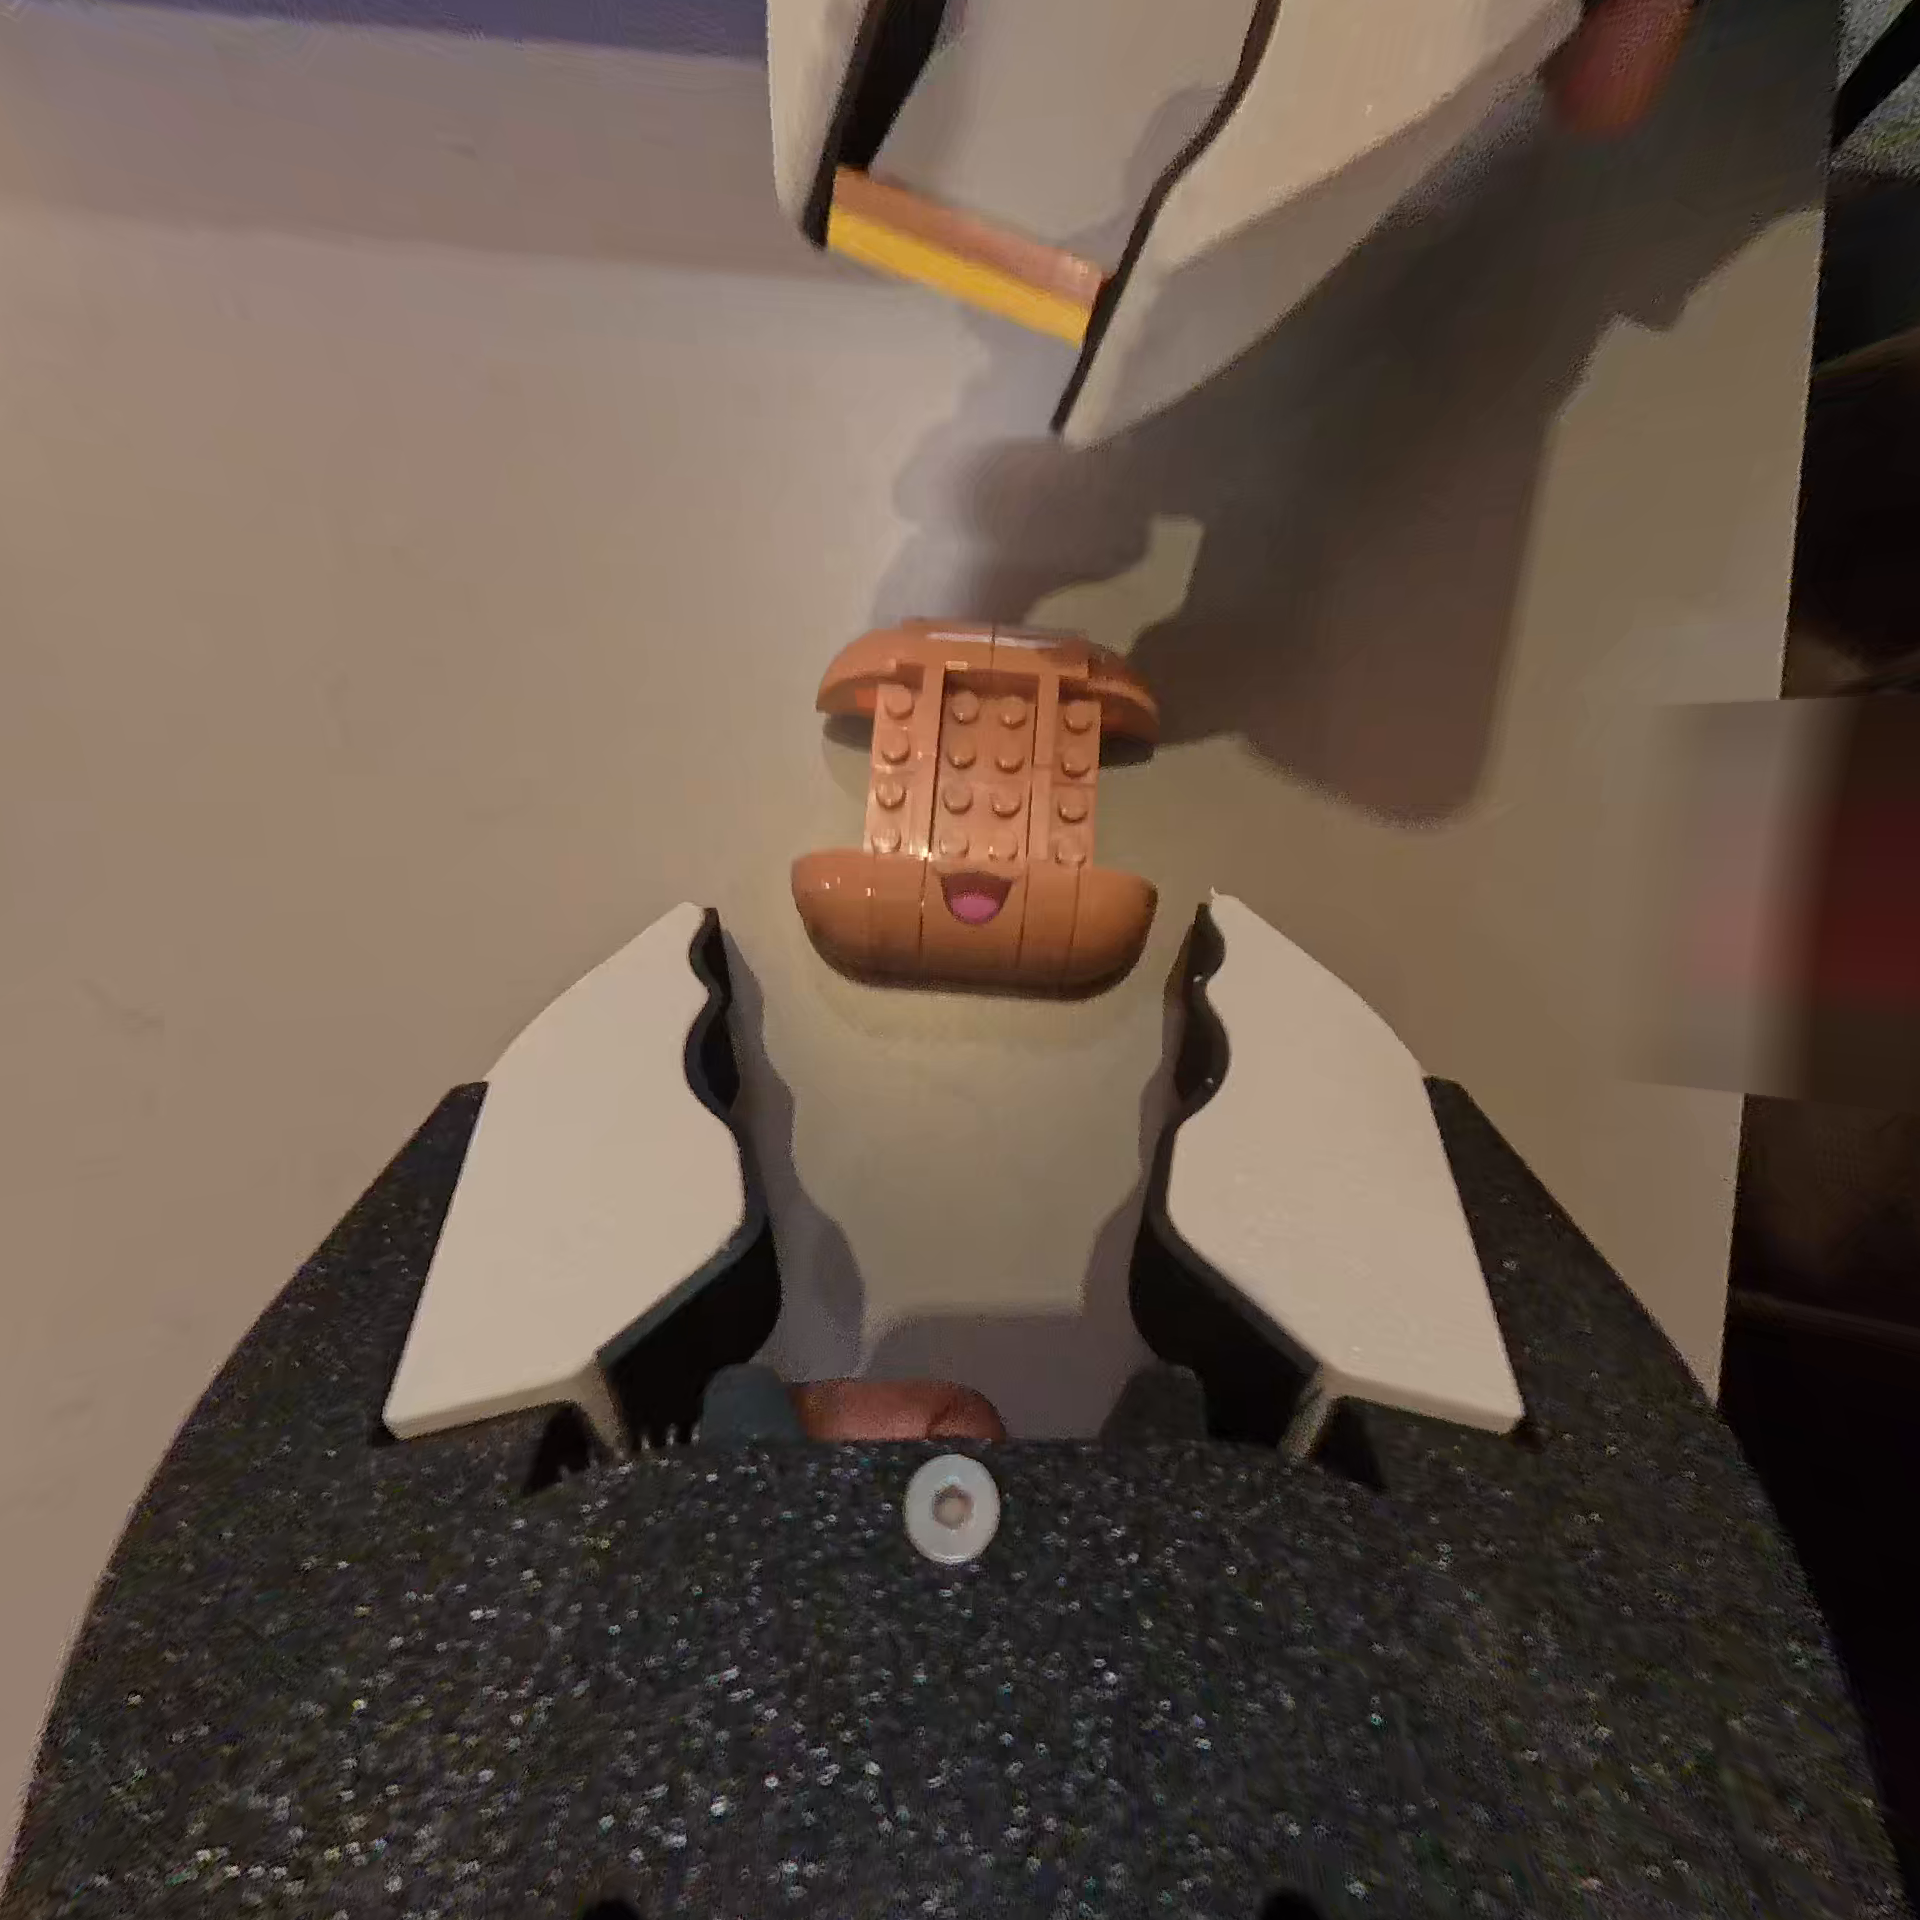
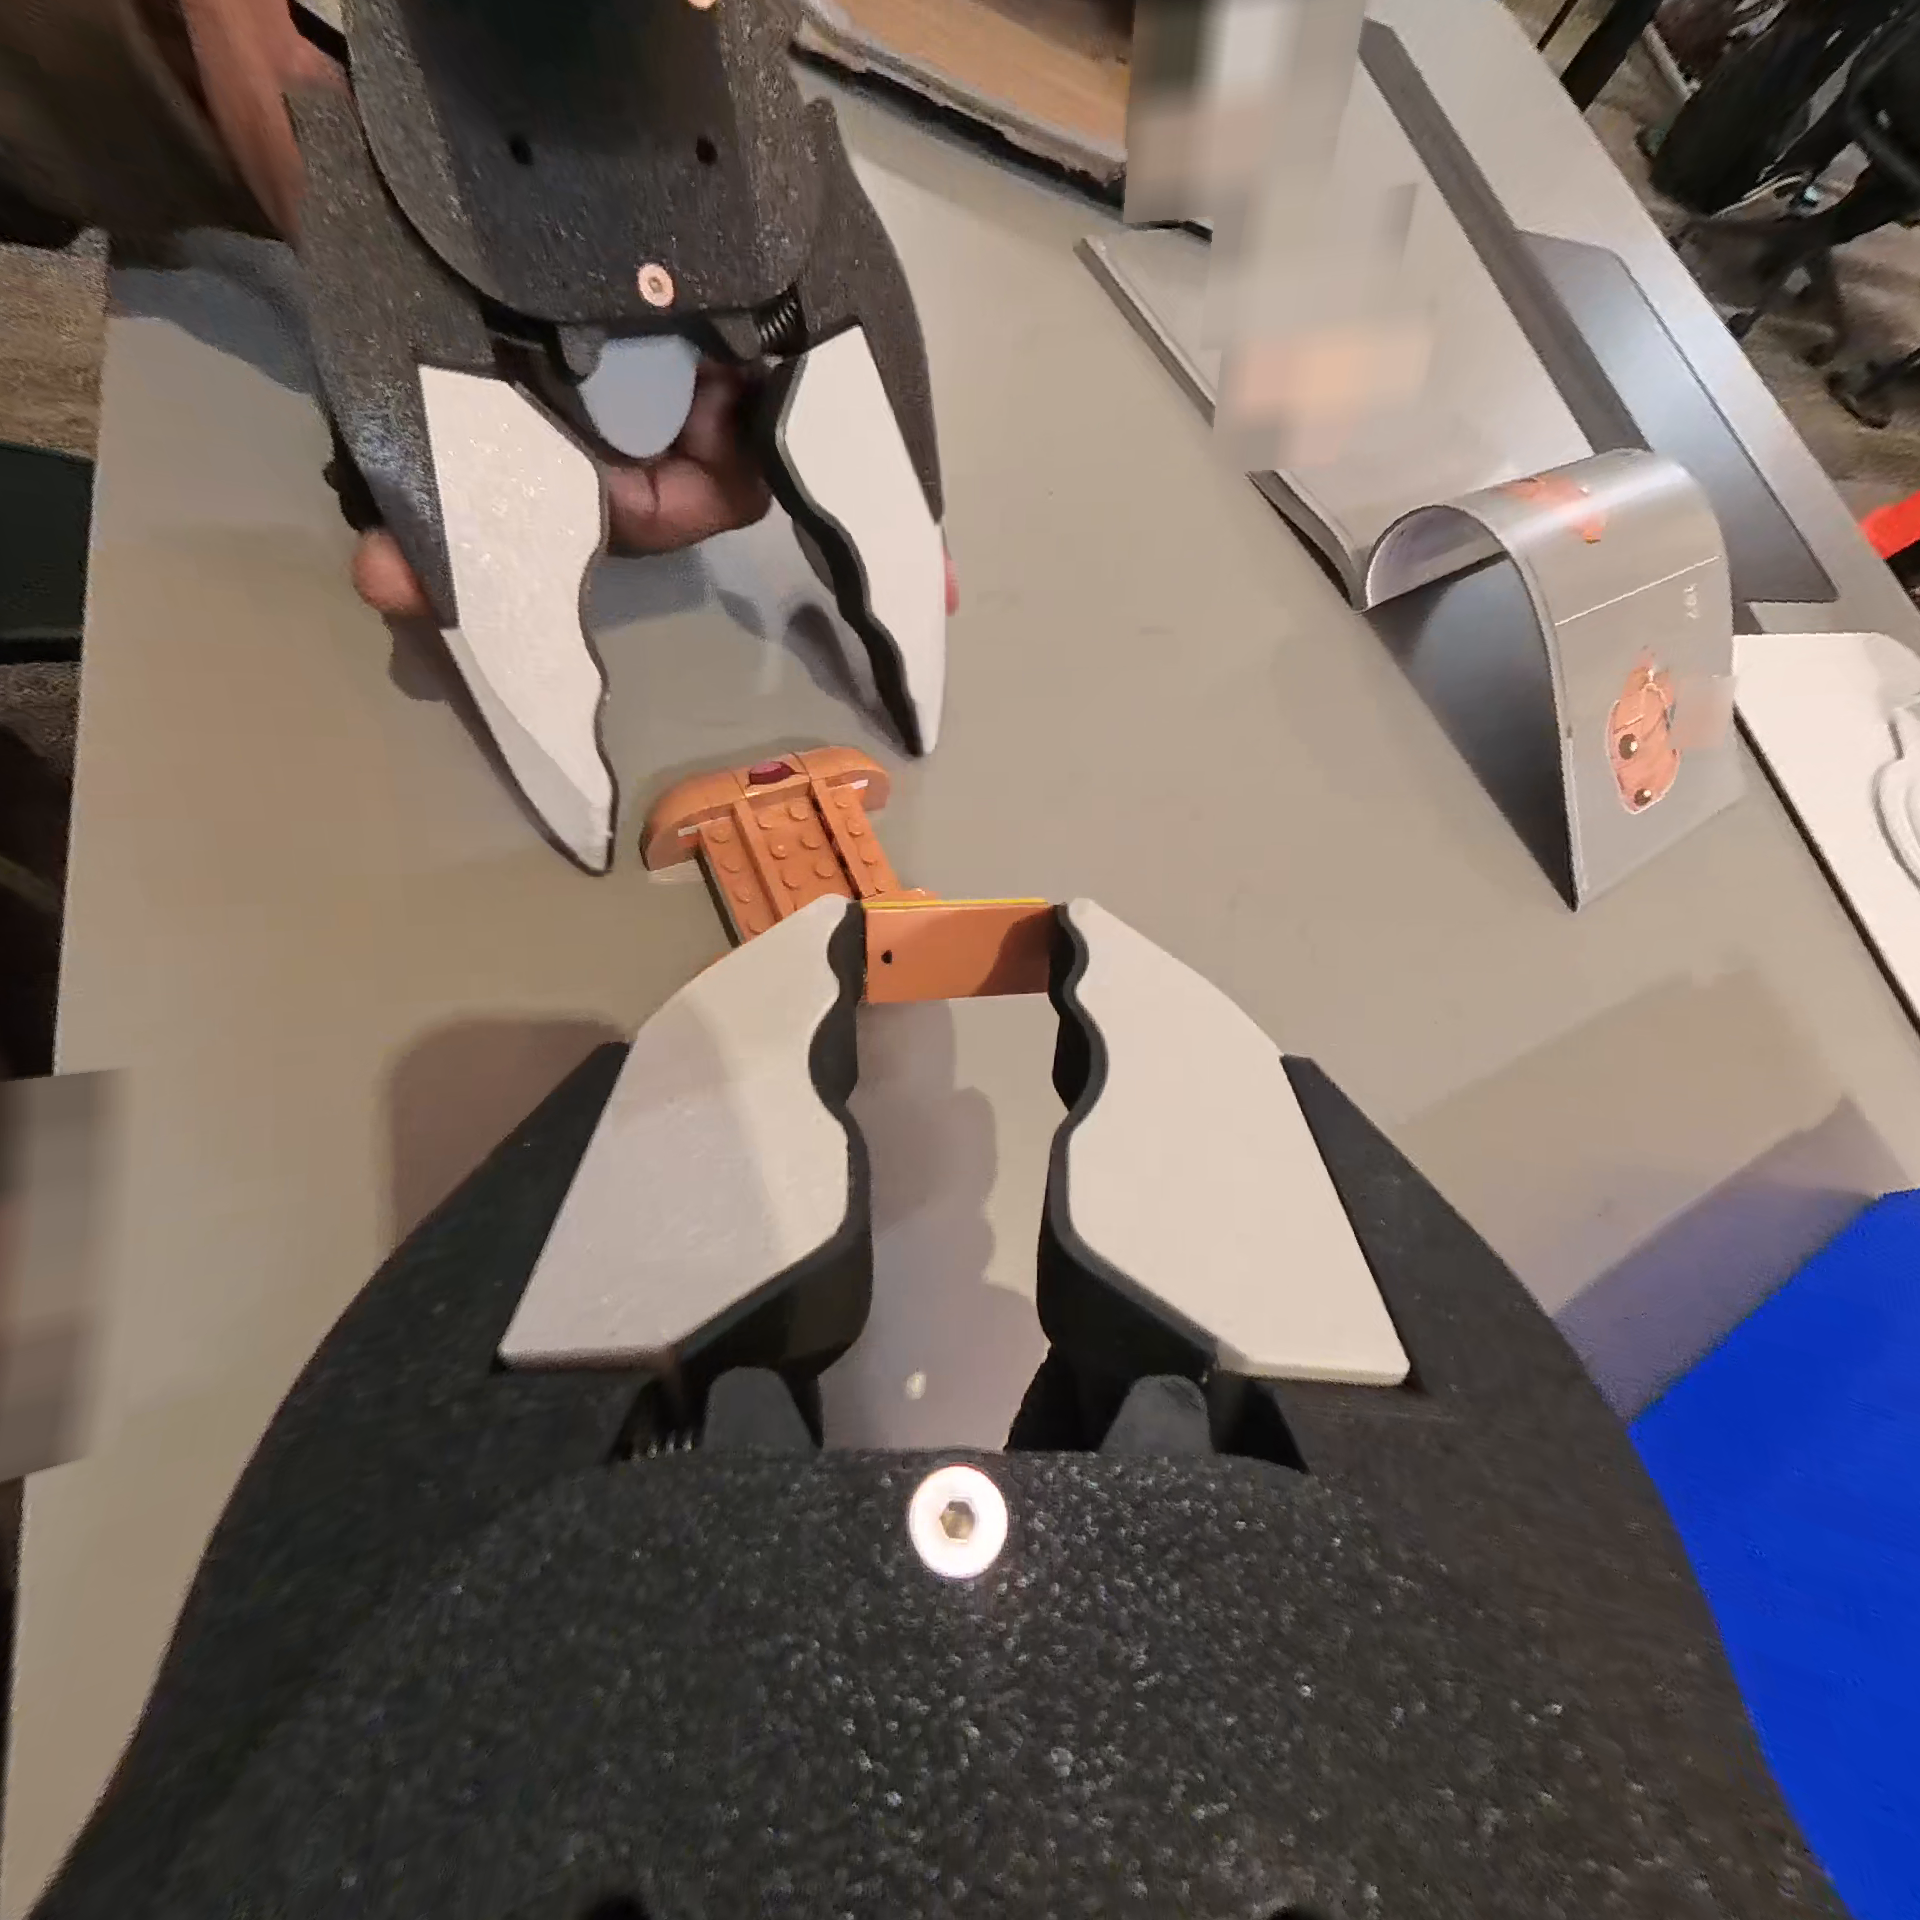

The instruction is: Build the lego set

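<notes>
A brown Lego build (image 1: pixel 971 790) with studs on top, rounded ends and a printed smiling mouth lies on the grey table (image 1: pixel 416 727). My left gripper (image 1: pixel 961 925) is open and empty, its fingertips just short of the build's near end. In the right wrist view the left gripper (image 2: pixel 748 795) hangs tips-down, straddling the build (image 2: pixel 790 842). My right gripper (image 2: pixel 961 940) is shut on a flat brown piece with a yellow layer (image 2: pixel 966 956), held just by the build's end. The right gripper (image 1: pixel 956 286) and its piece (image 1: pixel 935 239) also show, raised, in the left wrist view.
An open instruction booklet (image 2: pixel 1538 582) with a curled page lies at the right. A blue surface (image 2: pixel 1787 1455) is at the near right, a white sheet (image 2: pixel 1818 717) at the right edge. A hand (image 2: pixel 665 499) holds the left gripper. Spacing between my two grippers at the tips: around 8 cm.
</notes>
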`<state>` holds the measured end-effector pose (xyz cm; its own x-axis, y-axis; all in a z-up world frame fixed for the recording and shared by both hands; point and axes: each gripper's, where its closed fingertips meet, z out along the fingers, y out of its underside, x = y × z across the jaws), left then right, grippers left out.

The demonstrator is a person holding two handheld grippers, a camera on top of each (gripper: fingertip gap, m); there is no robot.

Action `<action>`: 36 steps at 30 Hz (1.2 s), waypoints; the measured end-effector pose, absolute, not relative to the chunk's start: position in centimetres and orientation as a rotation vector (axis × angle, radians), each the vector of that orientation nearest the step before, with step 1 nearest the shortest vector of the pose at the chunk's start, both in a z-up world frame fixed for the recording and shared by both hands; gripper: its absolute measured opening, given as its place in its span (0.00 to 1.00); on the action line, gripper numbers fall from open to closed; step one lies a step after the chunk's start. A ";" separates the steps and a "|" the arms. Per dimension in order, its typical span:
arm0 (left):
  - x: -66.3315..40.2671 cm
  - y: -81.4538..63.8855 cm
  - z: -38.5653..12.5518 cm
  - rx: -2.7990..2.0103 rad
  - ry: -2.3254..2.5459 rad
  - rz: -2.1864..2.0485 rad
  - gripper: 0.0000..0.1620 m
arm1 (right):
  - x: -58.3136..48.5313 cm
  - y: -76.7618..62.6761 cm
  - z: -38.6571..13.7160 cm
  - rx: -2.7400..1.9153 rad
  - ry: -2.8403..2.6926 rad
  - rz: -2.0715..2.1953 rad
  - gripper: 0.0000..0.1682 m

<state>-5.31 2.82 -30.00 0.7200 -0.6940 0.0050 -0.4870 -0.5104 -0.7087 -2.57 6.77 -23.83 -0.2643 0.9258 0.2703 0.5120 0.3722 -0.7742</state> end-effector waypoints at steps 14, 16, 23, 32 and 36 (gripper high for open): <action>-3.0 3.5 -30.1 -2.188 0.911 -0.329 0.43 | -2.4 6.1 -24.9 -1.388 -1.918 0.755 0.20; -2.9 3.8 -29.8 -2.184 0.846 -0.275 0.43 | -2.3 6.0 -24.9 -1.413 -1.918 0.764 0.20; -2.8 4.3 -29.2 -2.158 0.736 -0.159 0.43 | -2.1 5.2 -24.6 -1.439 -1.930 0.795 0.20; -3.3 4.3 -28.5 -2.160 0.621 -0.179 0.43 | -2.5 4.4 -24.7 -1.484 -1.922 0.828 0.20; -3.7 4.8 -27.6 -2.110 0.546 -0.065 0.43 | -3.1 4.3 -24.8 -1.546 -1.886 0.833 0.20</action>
